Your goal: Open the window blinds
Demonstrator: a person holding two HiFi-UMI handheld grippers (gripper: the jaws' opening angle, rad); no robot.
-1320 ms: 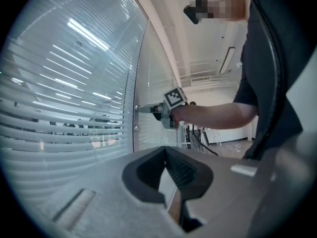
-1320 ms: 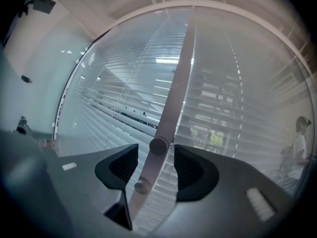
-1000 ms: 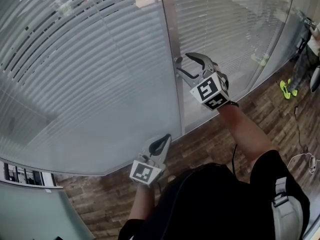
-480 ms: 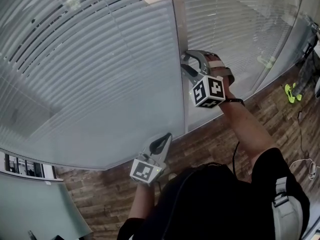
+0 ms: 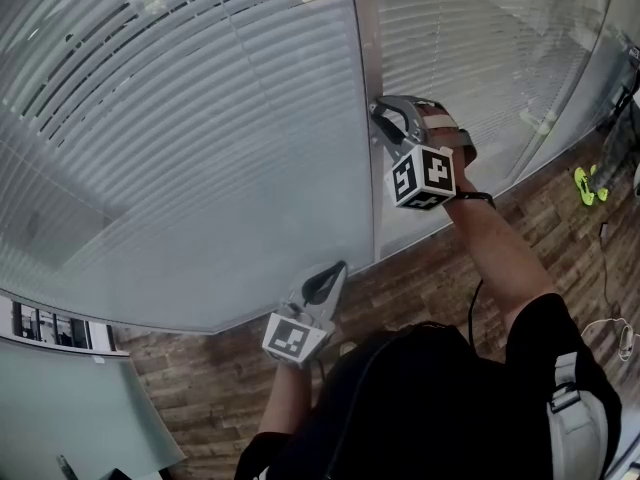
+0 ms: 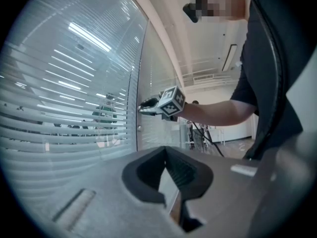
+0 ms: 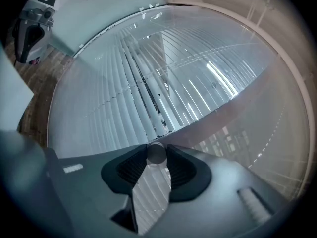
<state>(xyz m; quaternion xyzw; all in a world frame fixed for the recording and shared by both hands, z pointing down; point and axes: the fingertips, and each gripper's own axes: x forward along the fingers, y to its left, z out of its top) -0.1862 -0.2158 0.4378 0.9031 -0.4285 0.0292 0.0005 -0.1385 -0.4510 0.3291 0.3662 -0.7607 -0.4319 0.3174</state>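
The right tool [image 5: 378, 120] has just been closing and now clamps what looks like a small round knob [image 7: 156, 153] by the glass frame. In the head view the tool mostly hides the knob. The blinds [image 5: 190, 118] hang behind glass. The left tool [image 6: 166, 150] is held low, jaws together and empty.

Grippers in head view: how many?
2. Left gripper: low centre, shut, empty. Right gripper: higher, at the metal post, jaws have just been closing on the small knob. None seems hidden.

Head view looks down; all views share blinds [image 5: 200, 118].
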